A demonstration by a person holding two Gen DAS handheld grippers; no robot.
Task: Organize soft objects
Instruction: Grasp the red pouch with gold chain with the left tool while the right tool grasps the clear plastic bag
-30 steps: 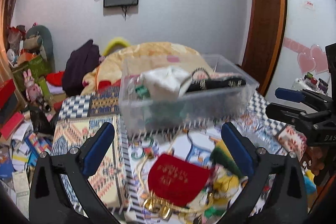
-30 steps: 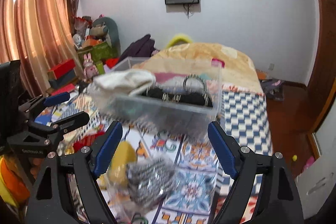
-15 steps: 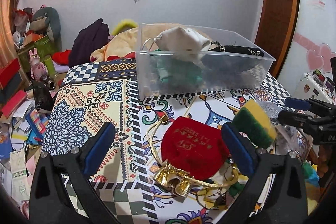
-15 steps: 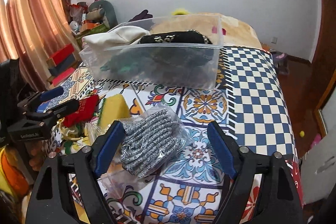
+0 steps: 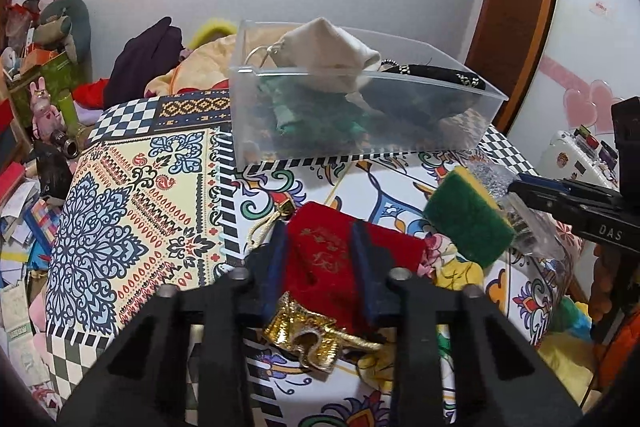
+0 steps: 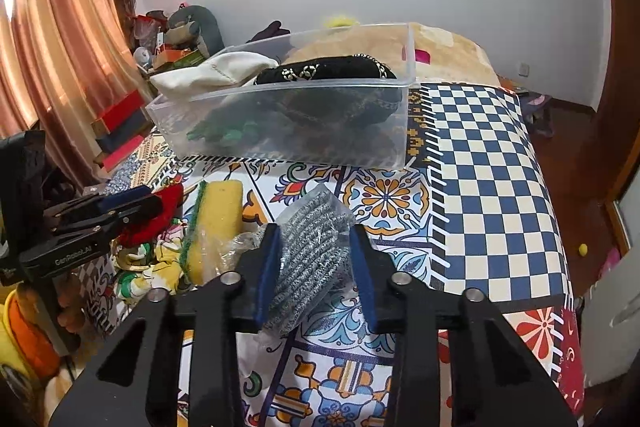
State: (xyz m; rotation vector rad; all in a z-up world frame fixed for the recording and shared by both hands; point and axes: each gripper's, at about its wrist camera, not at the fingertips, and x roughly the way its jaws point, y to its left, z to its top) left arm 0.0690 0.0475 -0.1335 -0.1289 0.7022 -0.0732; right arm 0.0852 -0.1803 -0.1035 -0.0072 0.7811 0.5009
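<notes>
**Patterned cloth, one bin, two pinched bundles**

Patterned tablecloth (image 6: pixel 492 163) in tiles and blue checks covers the one table, and everything else sits on it. One clear plastic bin (image 5: pixel 360 131) stands at the far side; inside it lie three soft things that can be made out: one cream cloth bag (image 5: pixel 332 55) heaped above the rim, one black pouch with gold trim (image 6: pixel 324 73), and one green fabric piece (image 5: pixel 304 111) pressed against the front wall.

Nearer, just in front of the bin, one yellow sponge with a green scouring face (image 5: pixel 468 223) lies tilted beside a crinkled clear wrapper. One red velvet pouch (image 5: pixel 344 263) with a gold frilled mouth lies to its left; the left gripper (image 5: pixel 320 259) has its two blue-padded fingers closed in on the pouch's sides, pinching it. One grey metallic scouring pad (image 6: pixel 316 247) in a clear bag lies to the right of the sponge, and the right gripper (image 6: pixel 316 267) has its two fingers squeezed against it on both sides.
</notes>
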